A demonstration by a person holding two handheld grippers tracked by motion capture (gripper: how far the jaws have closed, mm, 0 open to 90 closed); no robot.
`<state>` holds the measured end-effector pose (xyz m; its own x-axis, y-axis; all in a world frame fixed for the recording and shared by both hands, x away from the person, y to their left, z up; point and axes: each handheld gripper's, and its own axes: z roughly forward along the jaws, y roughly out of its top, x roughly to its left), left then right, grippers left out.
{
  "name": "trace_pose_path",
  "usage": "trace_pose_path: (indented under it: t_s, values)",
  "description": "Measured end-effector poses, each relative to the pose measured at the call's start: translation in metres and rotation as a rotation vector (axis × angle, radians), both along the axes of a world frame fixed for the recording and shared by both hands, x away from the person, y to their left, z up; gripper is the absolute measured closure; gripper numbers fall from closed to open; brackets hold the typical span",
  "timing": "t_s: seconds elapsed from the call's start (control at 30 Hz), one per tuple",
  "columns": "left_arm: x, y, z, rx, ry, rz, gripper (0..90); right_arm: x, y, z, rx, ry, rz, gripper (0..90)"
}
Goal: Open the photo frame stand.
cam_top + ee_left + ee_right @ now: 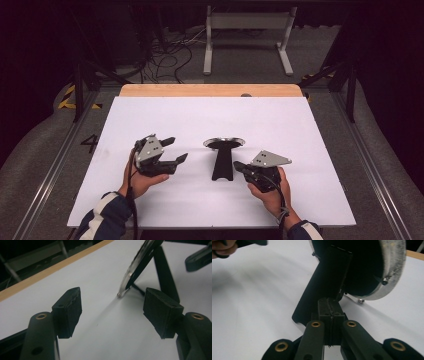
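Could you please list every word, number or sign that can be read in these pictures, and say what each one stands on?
"4": dark digit on the grey floor left of the white table, high view.
Yellow-and-black hazard stripes: a sign without words, on the floor at the table's far left corner.
Round mirror on its black stand, left gripper, right gripper: no readable text.

The person wears dark navy sleeves, and the left sleeve [102,216] carries broad white stripes. Each hand grips a black handheld tool. The left gripper [174,149] and the right gripper [236,165] both bear a grey three-cornered plate with small dark holes behind the fingers. A thin black cable trails back from each tool along the wrist. Up close, the fingers [67,311] are matte black blocks with ridged rubber pads, mounted on black arms. Round brass-coloured bushings [315,324] sit just behind the fingers at the joints.
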<state>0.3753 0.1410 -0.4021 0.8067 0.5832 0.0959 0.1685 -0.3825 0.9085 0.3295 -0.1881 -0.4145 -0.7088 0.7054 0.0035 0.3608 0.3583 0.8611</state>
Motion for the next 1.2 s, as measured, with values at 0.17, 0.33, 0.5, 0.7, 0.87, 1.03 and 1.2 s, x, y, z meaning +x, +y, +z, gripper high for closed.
trace_pose_path:
  t_s: [0.17, 0.33, 0.5, 0.7, 0.87, 1.03, 1.2]
  values:
    - [0.013, -0.032, 0.012, 0.026, -0.013, -0.071, 31.0, 0.002, 0.005, -0.003, -0.001, 0.014, 0.019, 90.0]
    - [0.024, -0.053, 0.015, 0.054, -0.001, -0.121, 30.1, 0.004, 0.008, -0.005, 0.002, 0.025, 0.037, 90.0]
    - [0.035, -0.065, 0.013, 0.066, 0.02, -0.147, 33.7, 0.005, 0.011, -0.007, -0.002, 0.03, 0.053, 90.0]
    - [0.04, -0.069, 0.012, 0.088, 0.006, -0.181, 46.4, 0.005, 0.013, -0.009, -0.003, 0.032, 0.058, 90.0]
    - [0.042, -0.069, 0.009, 0.088, 0.019, -0.207, 54.7, 0.005, 0.016, -0.01, 0.001, 0.03, 0.062, 90.0]
    - [0.041, -0.073, 0.009, 0.116, 0.014, -0.228, 64.5, 0.004, 0.019, -0.011, 0.0, 0.036, 0.068, 90.0]
    - [0.038, -0.077, 0.009, 0.139, 0.0, -0.215, 67.1, 0.005, 0.021, -0.012, 0.0, 0.04, 0.069, 90.0]
